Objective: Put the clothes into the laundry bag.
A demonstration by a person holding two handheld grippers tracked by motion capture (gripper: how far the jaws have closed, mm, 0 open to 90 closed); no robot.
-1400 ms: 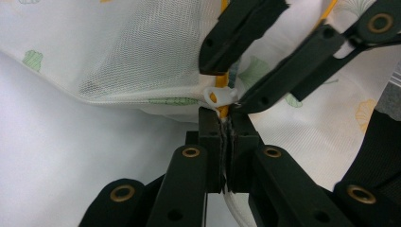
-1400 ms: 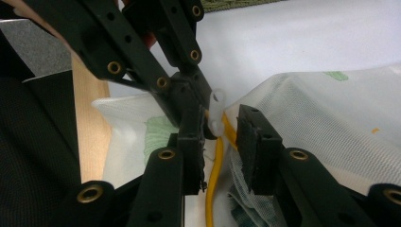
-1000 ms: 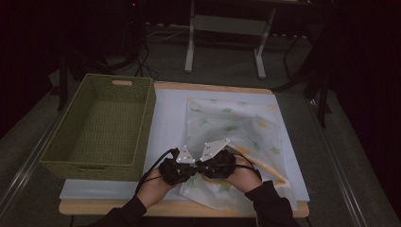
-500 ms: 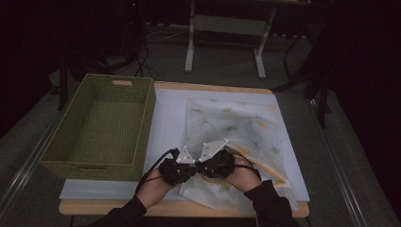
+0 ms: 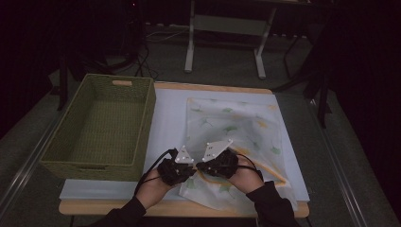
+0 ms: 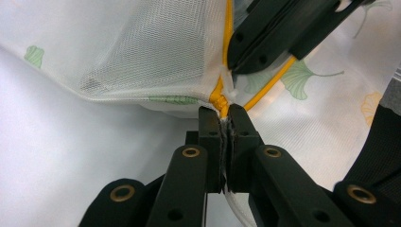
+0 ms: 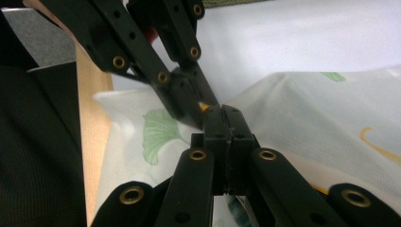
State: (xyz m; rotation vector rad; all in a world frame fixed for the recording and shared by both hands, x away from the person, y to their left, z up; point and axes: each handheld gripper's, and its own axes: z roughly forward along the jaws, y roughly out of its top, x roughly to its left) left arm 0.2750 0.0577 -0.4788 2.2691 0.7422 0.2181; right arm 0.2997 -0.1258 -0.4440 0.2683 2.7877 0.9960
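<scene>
A white mesh bag (image 5: 231, 127) printed with green and yellow leaves lies flat on a pale blue mat (image 5: 168, 118). Its yellow trim (image 6: 229, 28) runs down to a knotted end at the bag's near edge. My left gripper (image 5: 190, 169) is shut on that yellow end (image 6: 221, 100). My right gripper (image 5: 201, 166) meets it tip to tip. Its jaws have just been closing, and they now stand shut on the bag's edge (image 7: 226, 111) beside the left jaws. A hand holds each gripper near the table's front edge.
A green woven basket (image 5: 150, 109) stands on the left of the table, its inside bare. The wooden table edge (image 5: 189, 208) runs just below the hands. Beyond the table are a dark floor and a metal frame (image 5: 227, 28).
</scene>
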